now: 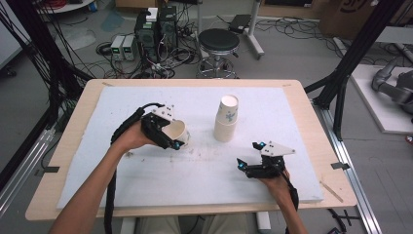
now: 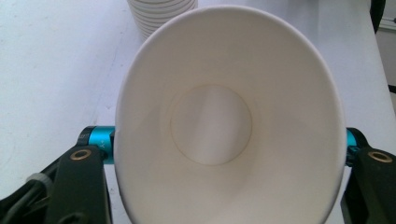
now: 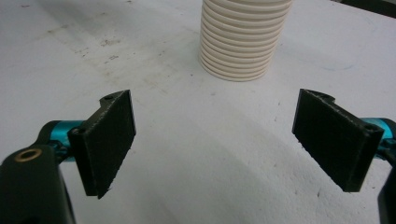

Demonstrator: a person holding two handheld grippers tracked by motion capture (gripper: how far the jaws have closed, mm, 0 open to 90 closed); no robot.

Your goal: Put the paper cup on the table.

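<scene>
The right gripper (image 1: pixel 251 155) rests near the table's front right corner, jaws wide apart with nothing between them, aimed at the stack of paper cups (image 1: pixel 226 119) standing right of centre on the white board (image 1: pixel 122 105). The left gripper (image 1: pixel 171 135), left of centre, clamps a single paper cup (image 2: pixel 224 126), squeezing its rim oval. The cup looks light, thin-walled and easily crushed, best gripped gently at mid-wall; the stack's blue print is unreadable.
</scene>
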